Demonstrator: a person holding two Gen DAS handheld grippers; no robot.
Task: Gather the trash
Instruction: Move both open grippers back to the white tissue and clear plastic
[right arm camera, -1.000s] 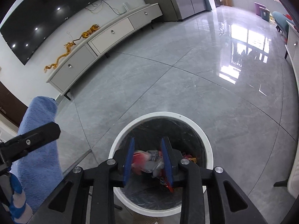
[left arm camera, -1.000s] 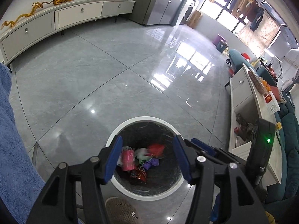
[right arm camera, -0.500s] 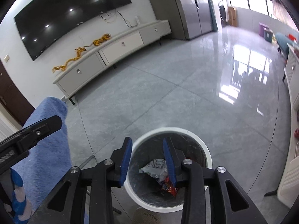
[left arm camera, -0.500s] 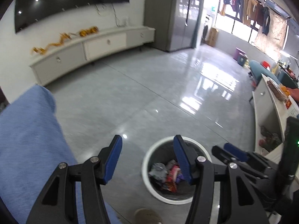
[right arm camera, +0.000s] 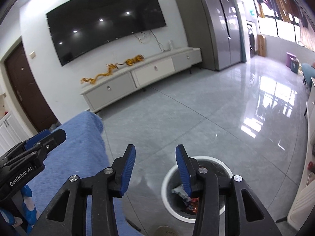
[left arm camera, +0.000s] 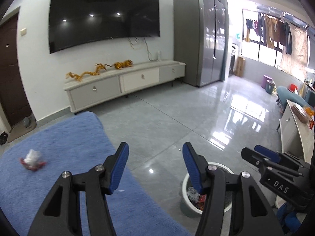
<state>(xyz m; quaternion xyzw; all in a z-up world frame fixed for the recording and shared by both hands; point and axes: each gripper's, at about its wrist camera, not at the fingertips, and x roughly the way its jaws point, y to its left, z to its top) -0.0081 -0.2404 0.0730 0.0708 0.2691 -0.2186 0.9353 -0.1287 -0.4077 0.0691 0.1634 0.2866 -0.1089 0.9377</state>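
Your two wrist cameras look along their fingers, angled down across the floor (left arm camera: 177,122), sharing the bin (right arm camera: 196,188) ahead and television wall (left arm camera: 35,19).

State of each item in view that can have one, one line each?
Left gripper: open, empty.
Right gripper: open, empty, jaws just been opening.
Bin: upright, uncovered, trash inside.
Wrapper: crumpled, lying on the blue cloth.
TV: off.
Cabinet drawers: shut.

Black hand-held gripper (left arm camera: 155,163), blue ribbed pads, silver screws
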